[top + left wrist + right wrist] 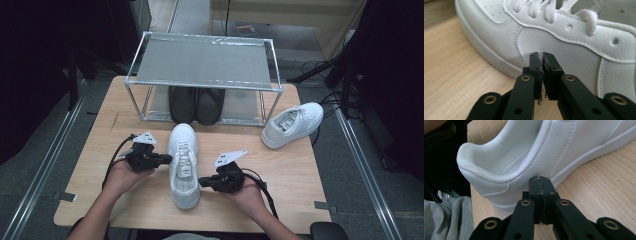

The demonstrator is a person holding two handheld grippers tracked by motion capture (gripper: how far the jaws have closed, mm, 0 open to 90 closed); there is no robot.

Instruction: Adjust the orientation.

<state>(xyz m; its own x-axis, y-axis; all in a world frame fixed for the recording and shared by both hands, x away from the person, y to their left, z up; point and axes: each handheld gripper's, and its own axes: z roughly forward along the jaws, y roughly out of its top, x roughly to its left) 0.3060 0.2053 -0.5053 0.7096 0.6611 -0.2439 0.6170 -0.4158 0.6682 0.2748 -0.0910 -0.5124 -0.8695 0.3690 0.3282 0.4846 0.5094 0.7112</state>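
A white sneaker (183, 165) lies in the middle of the wooden table (295, 170), toe pointing away from me. My left gripper (166, 159) is shut, its tips touching the shoe's left side (564, 55) below the laces. My right gripper (201, 182) is shut too, its tips against the shoe's right side (529, 165) near the heel collar. Neither pair of jaws holds anything. A second white sneaker (293, 124) lies at the right, angled.
A metal shoe rack (205, 62) stands at the back of the table, with a pair of black shoes (196, 104) on its lower shelf. Cables trail from both grippers. Grey clothing (446, 220) hangs just off the table's near edge.
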